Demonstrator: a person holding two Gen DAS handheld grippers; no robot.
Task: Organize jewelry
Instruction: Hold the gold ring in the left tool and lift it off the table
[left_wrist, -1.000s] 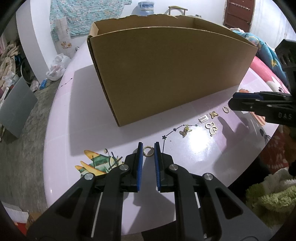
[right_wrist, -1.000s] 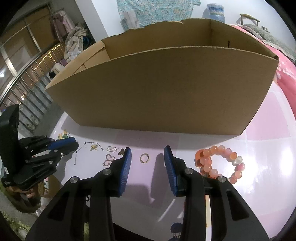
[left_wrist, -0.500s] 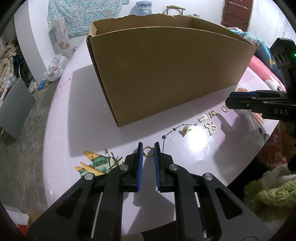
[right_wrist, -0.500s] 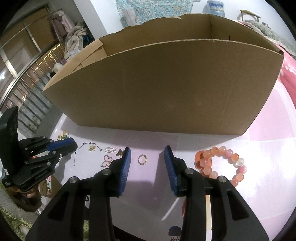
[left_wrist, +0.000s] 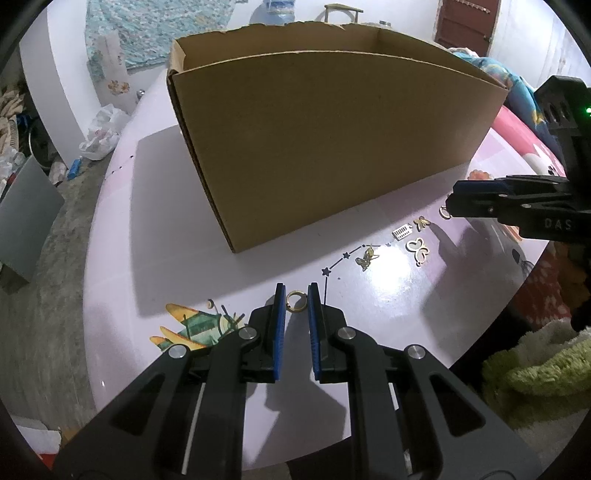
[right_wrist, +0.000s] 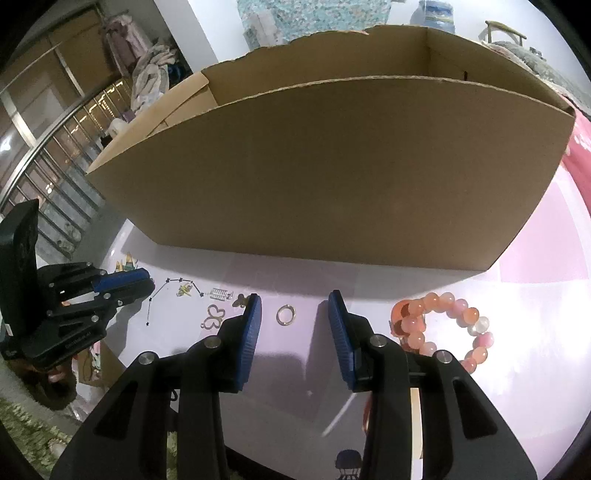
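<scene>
In the left wrist view my left gripper points down at the lilac table, its blue pads shut on a small gold ring that rests on the tabletop. My right gripper stands open over a second gold ring, which lies flat between the fingers and touches neither. That ring also shows beside the right gripper's tips. Between the two grippers lie a butterfly outline charm, a small gold butterfly, a silver bar charm and a gold winged charm.
A large open cardboard box stands just behind the jewelry and fills the back of the table. A pink and orange bead bracelet lies right of my right gripper. The table edge is close in front, with green fluffy fabric below.
</scene>
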